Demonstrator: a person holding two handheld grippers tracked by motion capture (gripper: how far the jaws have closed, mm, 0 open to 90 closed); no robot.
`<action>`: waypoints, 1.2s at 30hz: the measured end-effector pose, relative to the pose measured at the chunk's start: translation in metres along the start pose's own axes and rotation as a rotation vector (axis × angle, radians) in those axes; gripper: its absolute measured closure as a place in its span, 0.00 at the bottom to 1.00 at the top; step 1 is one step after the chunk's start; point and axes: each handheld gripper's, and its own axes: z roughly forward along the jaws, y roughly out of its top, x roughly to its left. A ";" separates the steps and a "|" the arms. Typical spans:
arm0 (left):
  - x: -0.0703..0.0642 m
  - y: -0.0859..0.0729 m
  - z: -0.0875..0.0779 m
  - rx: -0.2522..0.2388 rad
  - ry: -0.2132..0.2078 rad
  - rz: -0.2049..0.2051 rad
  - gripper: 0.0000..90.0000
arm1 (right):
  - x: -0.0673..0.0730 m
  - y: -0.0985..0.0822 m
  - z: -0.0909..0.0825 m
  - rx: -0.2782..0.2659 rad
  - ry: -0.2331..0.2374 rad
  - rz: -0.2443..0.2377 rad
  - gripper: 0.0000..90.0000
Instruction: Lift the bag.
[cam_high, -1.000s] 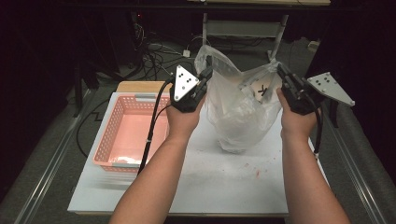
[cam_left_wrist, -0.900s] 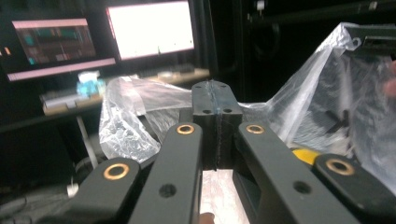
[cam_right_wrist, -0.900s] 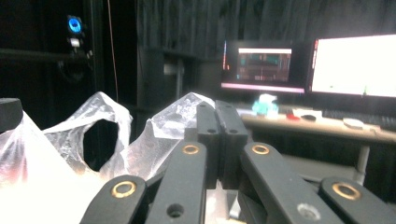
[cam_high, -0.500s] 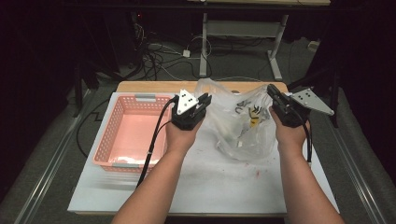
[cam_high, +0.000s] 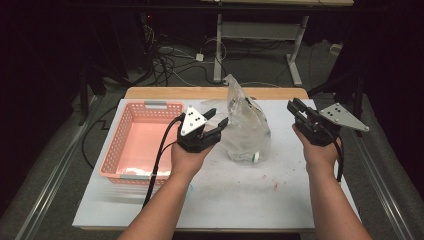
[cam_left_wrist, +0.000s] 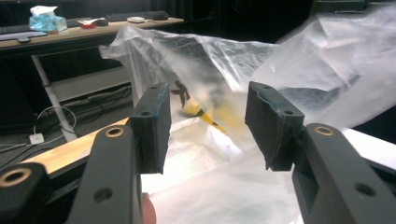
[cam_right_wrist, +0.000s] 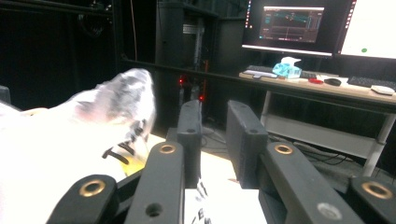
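You have just let the plastic bag (cam_high: 245, 127) settle on the desk (cam_high: 280, 200); left tongs (cam_high: 216, 126) and right tongs (cam_high: 296, 107) have just been opening, both released, nothing between them. Next, probably back away.

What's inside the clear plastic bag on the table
Through the clear plastic bag, the left gripper view shows a yellow object with dark parts. The crinkled film blurs it, so what it is, and anything lower in the bag, stays unclear.

No text, label, brand or number can be read. The monitor (cam_right_wrist: 295, 24) in the right gripper view shows coloured lines too small to make out, and the black marks below the jaws are cut off.
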 end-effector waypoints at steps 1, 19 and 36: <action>0.001 -0.002 -0.003 -0.002 0.001 -0.007 0.54 | 0.000 -0.002 -0.001 0.008 0.001 0.008 0.83; -0.027 -0.051 -0.042 0.074 -0.019 -0.075 0.21 | 0.002 -0.067 -0.030 0.187 0.073 0.030 0.43; -0.046 -0.096 -0.030 0.256 -0.156 -0.053 0.03 | 0.018 -0.113 -0.056 0.337 0.125 0.036 0.16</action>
